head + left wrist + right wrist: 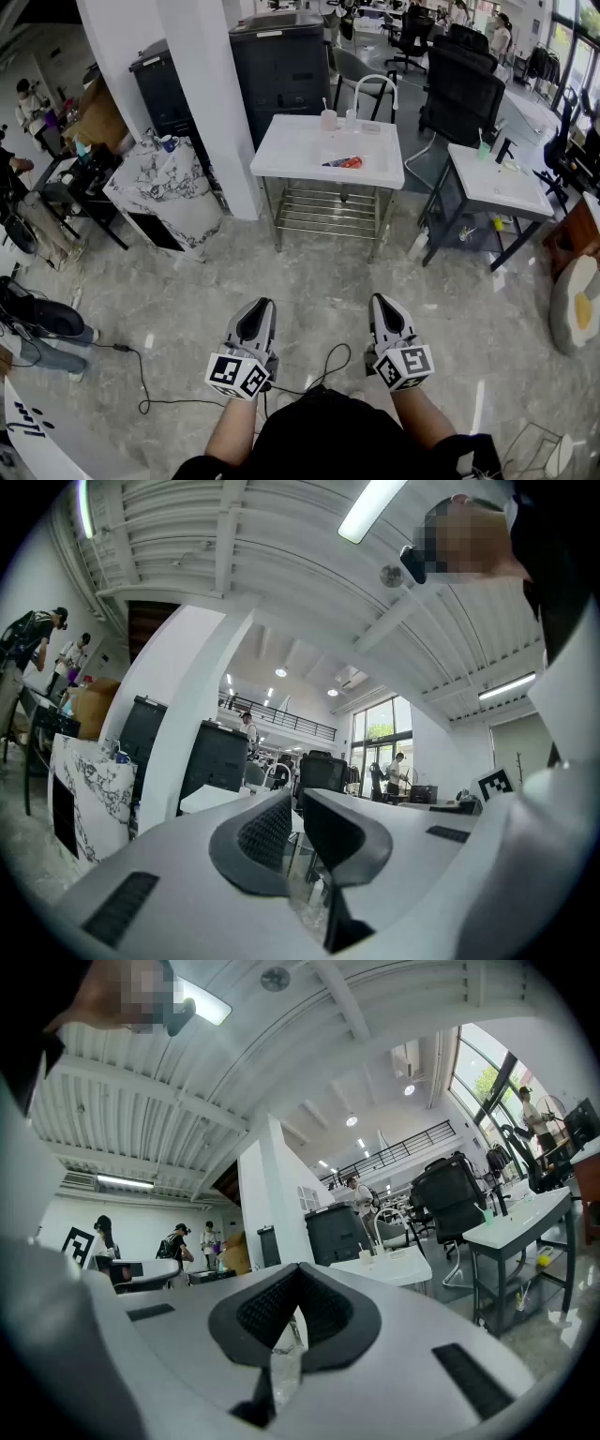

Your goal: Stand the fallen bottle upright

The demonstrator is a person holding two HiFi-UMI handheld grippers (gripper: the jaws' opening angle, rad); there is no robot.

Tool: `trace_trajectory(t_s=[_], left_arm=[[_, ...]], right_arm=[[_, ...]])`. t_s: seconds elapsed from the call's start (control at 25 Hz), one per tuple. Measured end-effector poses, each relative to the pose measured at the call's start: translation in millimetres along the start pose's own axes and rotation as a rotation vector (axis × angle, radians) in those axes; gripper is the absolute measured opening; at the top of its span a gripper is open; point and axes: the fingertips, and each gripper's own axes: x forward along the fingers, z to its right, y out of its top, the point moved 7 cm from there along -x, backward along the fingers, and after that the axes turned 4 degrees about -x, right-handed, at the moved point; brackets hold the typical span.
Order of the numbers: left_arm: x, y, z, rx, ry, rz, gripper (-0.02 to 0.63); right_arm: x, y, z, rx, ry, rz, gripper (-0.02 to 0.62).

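White table [291, 145] far ahead holds the fallen bottle [343, 162], lying on its side. Near me, my left gripper [263, 304] is all but closed and my right gripper [381, 300] fully closed, both empty.

place: open-plan office, loft-style hall
landmark: white sink table [281, 141], mid-floor
behind it: dark cabinets [281, 66], black office chairs [459, 94]
right of it: white desk [497, 183]
left of it: white column [220, 103], people at workstations [26, 98]
beyond it: mezzanine railing [281, 722], tall windows [380, 738]
overhead: ribbed ceiling [234, 536], strip lights [375, 508]
under it: polished stone floor [309, 281]
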Motion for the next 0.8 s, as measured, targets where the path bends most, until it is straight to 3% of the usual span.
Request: trace_trajectory(t_s=[0.4, 0.8], left_arm=[[10, -2, 4, 0.003, -0.008, -0.014, 0.049], [32, -17, 42, 0.038, -0.031, -0.074, 0.053]], right_arm=[[-3, -1, 12, 0.002, -0.012, 0.001, 0.029], [-30, 0, 52, -0.028, -0.048, 0.030, 0.032]])
